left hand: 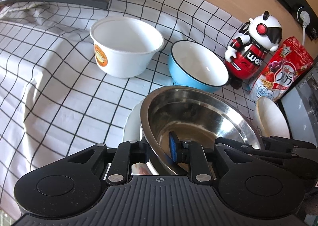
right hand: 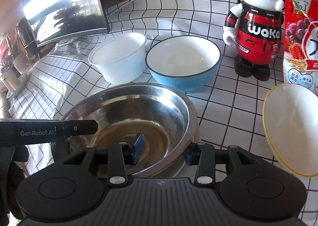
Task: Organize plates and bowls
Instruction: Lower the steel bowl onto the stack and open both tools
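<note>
Nearest us, at the near edge of the checked tablecloth [left hand: 59, 91], the steel bowl [left hand: 198, 114] sits tilted on a white plate [left hand: 132, 124], and both of our grippers are on its rim.

Our left gripper [left hand: 159, 151] pinches the bowl's near wall, one pad inside and one outside, jaws drawn close on the thin metal. Our right gripper [right hand: 163, 149] straddles the rim on the opposite side; its jaws stand a little wider, one blue pad [right hand: 139, 144] inside the bowl and the other just outside the wall. We cannot tell whether those pads press the metal or only bracket it.

We judge the steel bowl stiff and fairly light, but slick: polished walls give the pads little bite, so the rolled rim is the place to hold, gripped square across the wall. The plate beneath looks ceramic and breakable, and may shift if the bowl drags on it.

Just to the right a cream bowl [right hand: 292, 132] with a gold rim leans on its side. Further back stand a blue bowl [right hand: 184, 63] and a white tub [right hand: 121, 57], close together; we take the first for ceramic or enamel, the second for light plastic. Toward the far right corner are a toy figure [right hand: 256, 27] and a red cereal bag [right hand: 302, 33].
</note>
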